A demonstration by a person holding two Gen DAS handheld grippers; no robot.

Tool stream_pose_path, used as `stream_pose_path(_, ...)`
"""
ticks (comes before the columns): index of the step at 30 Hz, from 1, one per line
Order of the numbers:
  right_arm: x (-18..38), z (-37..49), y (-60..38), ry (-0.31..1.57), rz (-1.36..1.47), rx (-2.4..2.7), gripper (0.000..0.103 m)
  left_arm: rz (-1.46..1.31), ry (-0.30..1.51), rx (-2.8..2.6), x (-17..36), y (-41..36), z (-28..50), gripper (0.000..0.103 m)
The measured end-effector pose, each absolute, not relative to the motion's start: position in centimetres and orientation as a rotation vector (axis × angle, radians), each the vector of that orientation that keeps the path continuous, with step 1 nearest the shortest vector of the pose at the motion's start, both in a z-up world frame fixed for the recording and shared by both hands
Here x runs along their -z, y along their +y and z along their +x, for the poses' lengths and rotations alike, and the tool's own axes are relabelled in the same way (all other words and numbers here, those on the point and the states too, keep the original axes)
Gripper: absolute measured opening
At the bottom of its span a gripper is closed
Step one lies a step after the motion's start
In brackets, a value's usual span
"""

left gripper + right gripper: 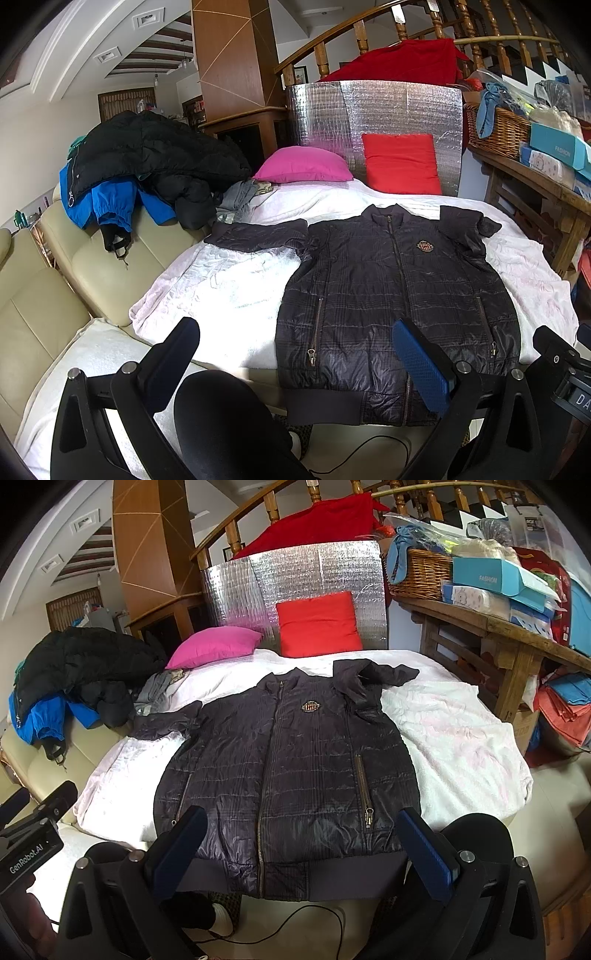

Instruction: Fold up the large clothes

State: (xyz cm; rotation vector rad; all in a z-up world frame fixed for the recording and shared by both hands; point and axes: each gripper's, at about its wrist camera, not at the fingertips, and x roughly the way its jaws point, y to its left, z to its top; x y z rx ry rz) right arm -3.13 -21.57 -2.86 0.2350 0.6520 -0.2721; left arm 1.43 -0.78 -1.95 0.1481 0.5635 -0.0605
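Both tools spread wide above jacket hem edge

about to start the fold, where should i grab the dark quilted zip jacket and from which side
Probably grip the dark quilted zip jacket by its outstretched sleeve, coming from the sofa side with the left gripper. That sleeve lies flat and free on the white blanket; the other is already bunched at the shoulder.
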Motion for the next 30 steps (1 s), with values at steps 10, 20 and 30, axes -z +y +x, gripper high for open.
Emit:
stream_pose_path(10,2.89,-3.04,-21.43,0.657,0.233,0.272,0.103,0.145,0.563,0.059,2.15,-0.52,1.51,0.103)
stream_pose_path(20,2.97,-3.0,-21.41,0.659,0.233,0.271,0.103,0.143,0.562,0.057,2.19,-0.41,1.57,0.103)
stream_pose_path(30,3.46,-2.73,-21.13,0.67,0.236,0.268,0.103,0.14,0.57,0.054,2.4,-0.29,1.8,0.103)
